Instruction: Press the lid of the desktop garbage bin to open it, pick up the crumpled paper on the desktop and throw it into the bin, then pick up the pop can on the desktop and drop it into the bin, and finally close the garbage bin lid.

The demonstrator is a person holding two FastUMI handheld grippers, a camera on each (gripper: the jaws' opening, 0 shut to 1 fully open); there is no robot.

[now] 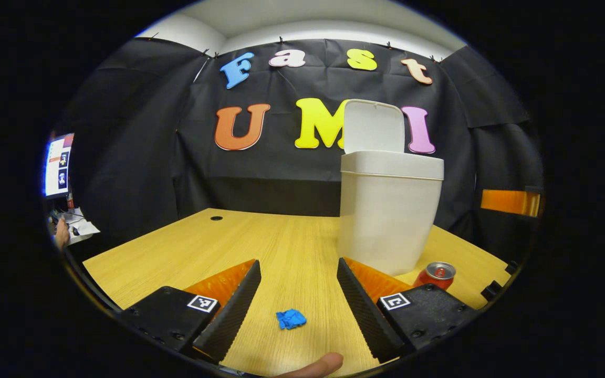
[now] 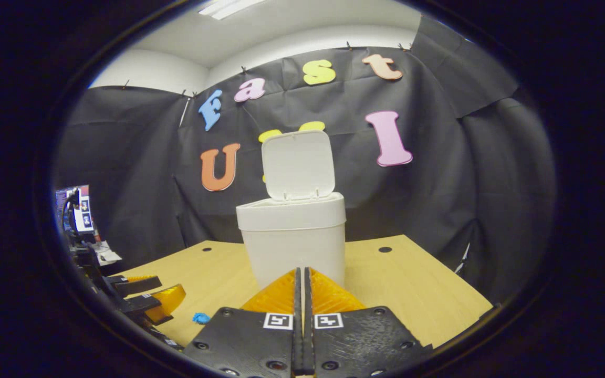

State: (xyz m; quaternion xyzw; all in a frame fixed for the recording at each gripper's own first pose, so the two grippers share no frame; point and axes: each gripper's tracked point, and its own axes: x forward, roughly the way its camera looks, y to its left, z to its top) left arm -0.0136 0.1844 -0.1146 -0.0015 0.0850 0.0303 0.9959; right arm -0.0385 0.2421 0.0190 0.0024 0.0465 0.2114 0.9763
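Observation:
The white bin (image 1: pixel 386 220) stands on the wooden table (image 1: pixel 281 241) with its lid (image 1: pixel 373 126) swung up. A small blue crumpled paper (image 1: pixel 291 318) lies on the table, low between the spread fingers of my left gripper (image 1: pixel 298 265), which is open and holds nothing. A red pop can (image 1: pixel 436 275) stands upright by the bin's right foot, partly behind my right-hand finger. In the right gripper view, the right gripper (image 2: pixel 301 270) is shut and empty, pointing at the bin (image 2: pixel 294 247) with its raised lid (image 2: pixel 297 165). The paper (image 2: pixel 201 317) and the left gripper (image 2: pixel 142 299) sit at far left.
A person's fingertip (image 1: pixel 318 365) shows at the bottom edge of the left gripper view. A lit screen (image 1: pixel 58 165) and clutter stand beyond the table's left side. Round cable holes (image 2: pixel 385 249) mark the table's back part. An orange bar (image 1: pixel 510 202) juts in at right.

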